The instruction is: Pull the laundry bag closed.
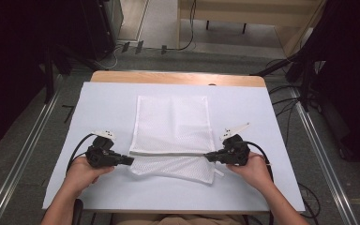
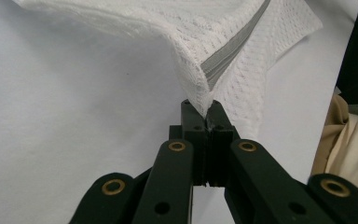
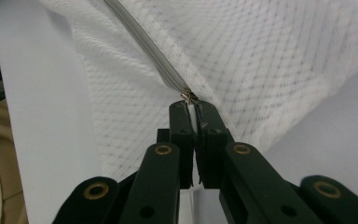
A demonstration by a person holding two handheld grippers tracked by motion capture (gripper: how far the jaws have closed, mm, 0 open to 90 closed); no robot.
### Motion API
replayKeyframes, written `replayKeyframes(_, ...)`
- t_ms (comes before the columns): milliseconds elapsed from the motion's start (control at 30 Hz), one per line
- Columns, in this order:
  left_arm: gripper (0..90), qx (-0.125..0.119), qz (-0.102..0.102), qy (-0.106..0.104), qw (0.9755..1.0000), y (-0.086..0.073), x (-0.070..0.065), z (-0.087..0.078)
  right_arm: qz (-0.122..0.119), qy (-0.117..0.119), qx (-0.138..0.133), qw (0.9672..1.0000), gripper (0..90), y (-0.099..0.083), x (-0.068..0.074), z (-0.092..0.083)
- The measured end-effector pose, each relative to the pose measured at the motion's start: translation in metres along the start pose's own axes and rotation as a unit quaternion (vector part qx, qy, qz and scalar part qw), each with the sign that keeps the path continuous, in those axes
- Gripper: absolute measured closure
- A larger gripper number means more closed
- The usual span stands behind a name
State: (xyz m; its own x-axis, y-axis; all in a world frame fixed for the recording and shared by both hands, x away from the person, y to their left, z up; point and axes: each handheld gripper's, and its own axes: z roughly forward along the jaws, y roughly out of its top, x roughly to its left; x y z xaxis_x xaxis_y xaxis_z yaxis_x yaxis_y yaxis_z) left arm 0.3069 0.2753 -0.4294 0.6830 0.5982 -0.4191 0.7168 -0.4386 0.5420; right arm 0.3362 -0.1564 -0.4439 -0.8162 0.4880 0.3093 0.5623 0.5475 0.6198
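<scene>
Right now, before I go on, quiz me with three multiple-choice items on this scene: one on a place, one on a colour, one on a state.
1. Where does the left gripper hold the mesh bag?
A. at a near corner, where the zipper ends
B. at the middle of its far edge
C. nowhere; it hangs clear

2. What colour is the zipper?
A. red
B. grey
C. black

3. How do the right gripper's jaws stand?
A. wide open above the bag
B. shut on bare table
C. shut at the bag's zipper pull

Key: 1 A, the left gripper view shows the corner pinched between the jaws. 2 B, a grey strip runs through the white mesh. 3 C, the right gripper view shows the jaws closed just below the metal pull.
</scene>
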Motion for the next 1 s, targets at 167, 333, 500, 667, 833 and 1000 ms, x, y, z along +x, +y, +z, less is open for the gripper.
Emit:
replayKeyframes(167,90.0,0.003,0.0,0.008,1.0,-0.0006,0.0006,0.0003,0.006,-0.001,0.002,1.0,88.3,-0.0006,-0.0019,-0.0013)
replayKeyframes(333,90.0,0.001,0.001,0.004,1.0,-0.0009,0.0008,-0.0001,0.005,0.0,-0.003,1.0,88.3,-0.001,-0.0031,-0.0049)
replayKeyframes(500,90.0,0.012,0.008,0.002,0.9999,0.0,-0.0019,0.0039,0.02,0.007,0.0,0.9998,88.1,-0.0019,-0.0059,-0.0056)
replayKeyframes(667,88.1,0.012,0.004,0.003,0.9999,-0.0002,-0.0001,0.0047,0.022,0.016,0.005,0.9996,87.9,-0.0015,-0.0043,-0.002)
replayKeyframes(833,75.2,0.003,0.001,0.005,1.0,0.0,0.0013,0.0034,0.014,0.009,0.008,0.9998,87.0,-0.0008,-0.0021,-0.0007)
replayKeyframes(1000,58.2,-0.018,0.0,0.006,0.9998,0.0018,0.0012,0.0013,0.016,0.007,-0.004,0.9998,77.7,-0.0008,-0.0034,-0.0034)
